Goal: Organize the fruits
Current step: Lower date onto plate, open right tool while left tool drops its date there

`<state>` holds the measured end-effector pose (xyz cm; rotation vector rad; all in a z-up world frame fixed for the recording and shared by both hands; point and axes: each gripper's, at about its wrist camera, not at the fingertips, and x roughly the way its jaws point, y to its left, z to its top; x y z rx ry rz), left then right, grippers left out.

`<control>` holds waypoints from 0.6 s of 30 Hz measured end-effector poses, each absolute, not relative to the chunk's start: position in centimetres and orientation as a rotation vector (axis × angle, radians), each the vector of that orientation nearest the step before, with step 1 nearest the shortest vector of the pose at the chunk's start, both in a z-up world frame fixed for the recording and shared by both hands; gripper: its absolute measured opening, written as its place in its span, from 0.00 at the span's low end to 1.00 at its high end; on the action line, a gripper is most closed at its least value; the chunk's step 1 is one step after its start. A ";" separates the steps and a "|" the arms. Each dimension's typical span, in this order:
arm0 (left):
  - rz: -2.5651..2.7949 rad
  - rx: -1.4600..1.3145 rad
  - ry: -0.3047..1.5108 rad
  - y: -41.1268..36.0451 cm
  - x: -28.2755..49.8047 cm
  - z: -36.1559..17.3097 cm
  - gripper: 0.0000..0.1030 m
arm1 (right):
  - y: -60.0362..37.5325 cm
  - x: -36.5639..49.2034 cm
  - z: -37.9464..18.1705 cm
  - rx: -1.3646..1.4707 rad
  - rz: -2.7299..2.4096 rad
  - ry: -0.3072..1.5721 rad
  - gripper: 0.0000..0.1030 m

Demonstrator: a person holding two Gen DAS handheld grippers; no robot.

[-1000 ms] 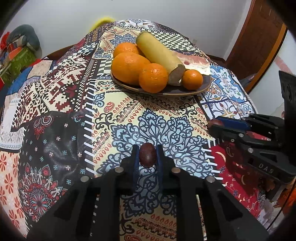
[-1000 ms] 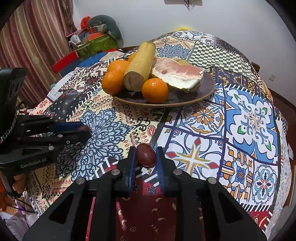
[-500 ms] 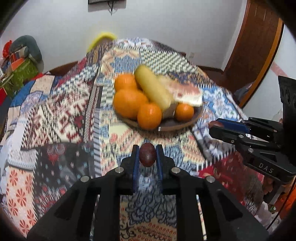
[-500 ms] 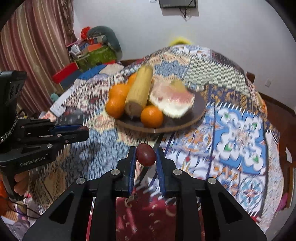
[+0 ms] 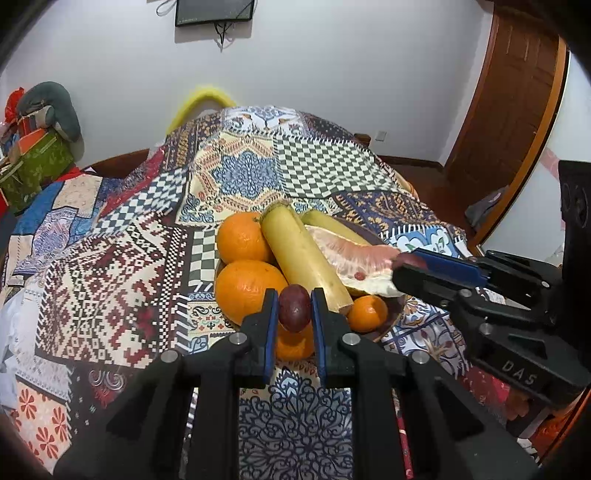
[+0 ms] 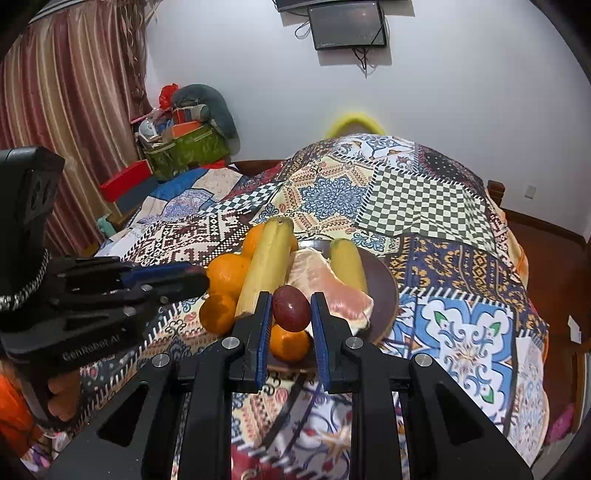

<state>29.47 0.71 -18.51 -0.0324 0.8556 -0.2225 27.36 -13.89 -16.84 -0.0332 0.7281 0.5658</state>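
Gripping a small dark-red fruit, the left gripper has its two blue-padded fingers pressed against the fruit's sides, and it hangs in the air on the near side of the plate, above the patterned tablecloth. The right gripper is clamped in the same way on a second dark-red fruit, also on the near side of the plate and off the cloth. In the left wrist view the right gripper reaches in from the right with its fingertips level with the plate's right edge; in the right wrist view the left gripper comes in from the left, its tips just beside the oranges. On the plate lie several oranges, a long pale yellow stalk laid across the middle from far to near, a peeled wedge of pink pomelo to the right of the stalk, and a second yellow piece behind the pomelo. Far beyond the plate a dark screen hangs on the white wall, and a striped curtain falls well to the plate's left.
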 end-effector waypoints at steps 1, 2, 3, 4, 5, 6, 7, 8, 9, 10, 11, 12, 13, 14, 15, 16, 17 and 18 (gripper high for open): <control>-0.221 -0.038 0.860 0.8 29.7 -18.8 0.16 | -13.6 27.7 -17.2 -0.034 0.569 0.736 0.19; -0.223 -0.045 0.864 0.8 29.9 -19.1 0.16 | -13.4 28.0 -17.5 -0.033 0.573 0.745 0.19; -0.227 -0.050 0.868 0.8 30.1 -19.3 0.16 | -13.2 28.1 -17.8 -0.034 0.577 0.752 0.19; -0.228 -0.054 0.871 0.8 30.3 -19.5 0.16 | -12.9 28.4 -18.2 -0.039 0.582 0.764 0.19; -0.228 -0.052 0.872 0.8 30.5 -19.7 0.16 | -12.7 28.6 -18.5 -0.045 0.583 0.771 0.19; -0.229 -0.050 0.873 0.7 30.6 -19.8 0.16 | -12.4 28.7 -18.8 -0.055 0.583 0.778 0.19; -0.228 -0.048 0.870 0.7 30.6 -19.9 0.16 | -12.3 28.8 -18.9 -0.061 0.583 0.781 0.19; -0.229 -0.047 0.870 0.6 30.7 -19.9 0.16 | -12.1 28.9 -19.1 -0.066 0.586 0.786 0.19; -0.230 -0.047 0.870 0.6 30.7 -19.9 0.16 | -12.1 28.9 -19.2 -0.068 0.587 0.787 0.19; -0.229 -0.049 0.873 0.6 30.8 -20.0 0.16 | -12.1 28.9 -19.3 -0.073 0.587 0.788 0.19; -0.231 -0.051 0.875 0.6 30.8 -20.1 0.16 | -12.0 28.8 -19.3 -0.087 0.589 0.787 0.19; -0.232 -0.052 0.880 0.7 30.8 -20.2 0.16 | -12.1 28.7 -19.2 -0.096 0.590 0.782 0.19; -0.230 -0.054 0.883 0.7 30.9 -20.3 0.16 | -12.0 28.6 -19.2 -0.105 0.589 0.778 0.19; -0.231 -0.058 0.885 0.8 30.9 -20.3 0.16 | -12.0 28.6 -19.2 -0.106 0.590 0.780 0.19; -0.234 -0.068 0.888 0.9 30.8 -20.3 0.16 | -12.0 28.6 -19.2 -0.103 0.594 0.782 0.21; -0.235 -0.072 0.888 0.9 30.8 -20.2 0.16 | -12.0 28.6 -19.2 -0.101 0.594 0.786 0.23; -0.231 -0.072 0.884 1.0 30.7 -20.1 0.16 | -12.1 28.7 -19.2 -0.098 0.591 0.789 0.27; -0.226 -0.071 0.878 1.0 30.5 -19.9 0.17 | -12.1 28.7 -19.2 -0.096 0.588 0.788 0.27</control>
